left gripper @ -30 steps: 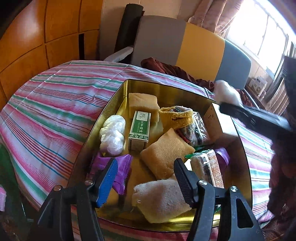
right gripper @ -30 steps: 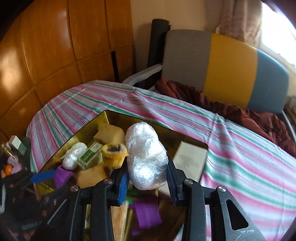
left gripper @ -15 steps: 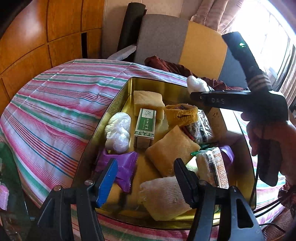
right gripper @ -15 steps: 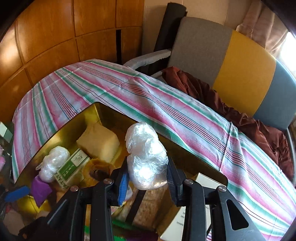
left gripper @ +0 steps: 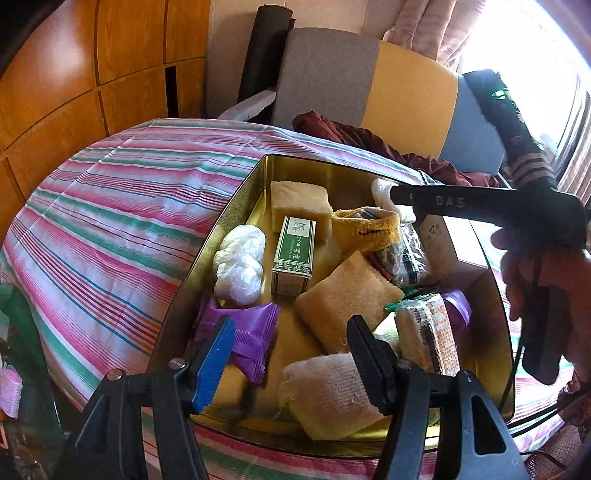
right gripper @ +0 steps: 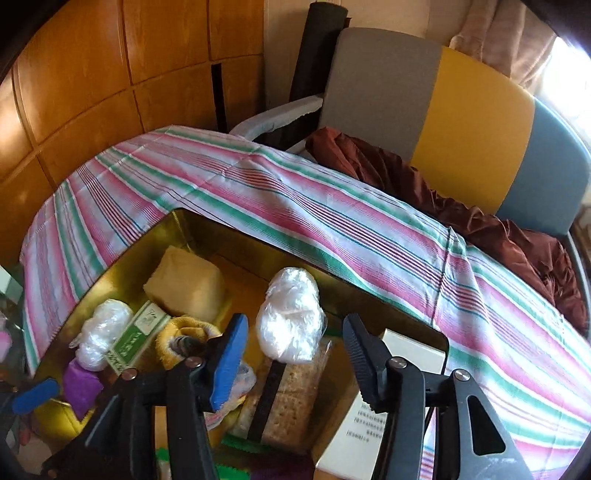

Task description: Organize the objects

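Striped cloth (left gripper: 110, 206) in pink, green and white covers the worktop, and on it sits a gold metal tin (left gripper: 229, 218) filled with small goods. Wood-panelled wall (right gripper: 92, 74) closes the room on the left; behind the worktop stands a chair (right gripper: 461, 122) with a grey, yellow and blue back, a dark red cloth (right gripper: 443, 199) heaped on its seat, and curtains (left gripper: 443, 33) hang by a bright window.

Inside the tin lie a tan sponge block (left gripper: 299, 203), a green and white box (left gripper: 294, 254), a wrapped white bundle (left gripper: 240, 264) near the left wall, a purple packet (left gripper: 251, 332), a yellow sock (left gripper: 365, 229), a tan cloth pad (left gripper: 347, 295), a cracker packet (left gripper: 424, 332) and a white box (right gripper: 388, 406) at the right wall.

Right gripper (right gripper: 295, 354) hangs over the tin with its fingers spread; a second plastic-wrapped white bundle (right gripper: 291, 314) sits between them, touching neither, its lower end meeting a snack pack below. Whether it rests there I cannot tell.

Left gripper (left gripper: 291, 354) hovers at the tin's near edge, fingers spread wide and holding nothing, above a pale rolled sock (left gripper: 328, 398).
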`<action>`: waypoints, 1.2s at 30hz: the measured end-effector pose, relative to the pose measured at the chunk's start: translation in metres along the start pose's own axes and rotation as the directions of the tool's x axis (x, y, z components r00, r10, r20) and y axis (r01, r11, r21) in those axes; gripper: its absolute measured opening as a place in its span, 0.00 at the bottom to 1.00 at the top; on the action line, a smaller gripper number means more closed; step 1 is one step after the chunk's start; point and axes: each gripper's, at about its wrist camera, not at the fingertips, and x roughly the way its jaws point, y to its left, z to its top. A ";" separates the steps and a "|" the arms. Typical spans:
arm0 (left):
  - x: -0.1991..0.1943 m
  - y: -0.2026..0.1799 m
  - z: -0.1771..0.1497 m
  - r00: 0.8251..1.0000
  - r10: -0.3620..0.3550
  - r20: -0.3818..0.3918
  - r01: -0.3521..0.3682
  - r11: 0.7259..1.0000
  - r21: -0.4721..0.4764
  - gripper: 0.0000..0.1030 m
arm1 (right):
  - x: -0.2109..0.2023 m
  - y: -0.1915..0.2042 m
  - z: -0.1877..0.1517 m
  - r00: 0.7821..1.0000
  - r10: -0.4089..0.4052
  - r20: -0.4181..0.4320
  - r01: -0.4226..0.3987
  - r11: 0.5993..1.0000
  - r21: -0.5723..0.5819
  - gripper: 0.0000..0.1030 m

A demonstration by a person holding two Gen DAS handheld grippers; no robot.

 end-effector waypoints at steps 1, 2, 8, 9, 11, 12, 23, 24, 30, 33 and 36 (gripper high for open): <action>0.000 0.000 0.000 1.000 0.002 -0.001 -0.002 1.000 0.001 0.62 | -0.003 0.000 -0.001 1.000 0.004 0.004 -0.005 1.000 0.006 0.55; -0.001 -0.001 0.000 1.000 0.005 -0.002 -0.005 1.000 0.002 0.62 | -0.007 0.000 -0.004 1.000 0.005 0.007 -0.005 1.000 0.013 0.55; -0.005 -0.006 0.001 1.000 0.025 0.004 -0.025 1.000 0.014 0.62 | -0.036 0.008 -0.021 0.999 -0.009 0.044 0.008 1.000 0.013 0.60; -0.007 -0.007 0.001 1.000 0.023 0.006 -0.023 1.000 0.014 0.62 | -0.040 0.009 -0.023 0.999 -0.016 0.050 0.016 1.000 0.012 0.63; -0.010 -0.009 0.001 1.000 0.028 0.014 -0.028 0.999 0.015 0.62 | -0.053 0.009 -0.030 0.997 -0.034 0.070 0.032 0.999 0.030 0.67; -0.013 -0.010 0.001 0.999 0.037 0.021 -0.037 0.999 0.020 0.62 | -0.058 0.008 -0.032 0.996 -0.039 0.076 0.036 0.998 0.042 0.70; -0.038 -0.014 0.006 0.989 0.133 0.071 -0.135 0.990 0.034 0.62 | -0.110 0.011 -0.069 0.991 -0.116 0.073 0.101 0.978 0.185 0.93; -0.041 -0.013 0.006 0.986 0.148 0.082 -0.150 0.988 0.029 0.62 | -0.111 0.012 -0.072 0.991 -0.120 0.066 0.105 0.975 0.196 0.96; -0.052 -0.014 0.008 0.966 0.239 0.097 -0.245 0.968 0.056 0.62 | -0.123 0.023 -0.086 0.987 -0.159 0.031 0.147 0.962 0.231 0.99; -0.052 -0.015 0.009 0.963 0.261 0.066 -0.266 0.960 0.083 0.62 | -0.126 0.030 -0.090 0.985 -0.175 0.016 0.166 0.957 0.239 1.00; -0.055 -0.015 0.007 0.958 0.278 0.064 -0.283 0.954 0.096 0.62 | -0.129 0.033 -0.093 0.982 -0.188 0.007 0.179 0.949 0.259 1.00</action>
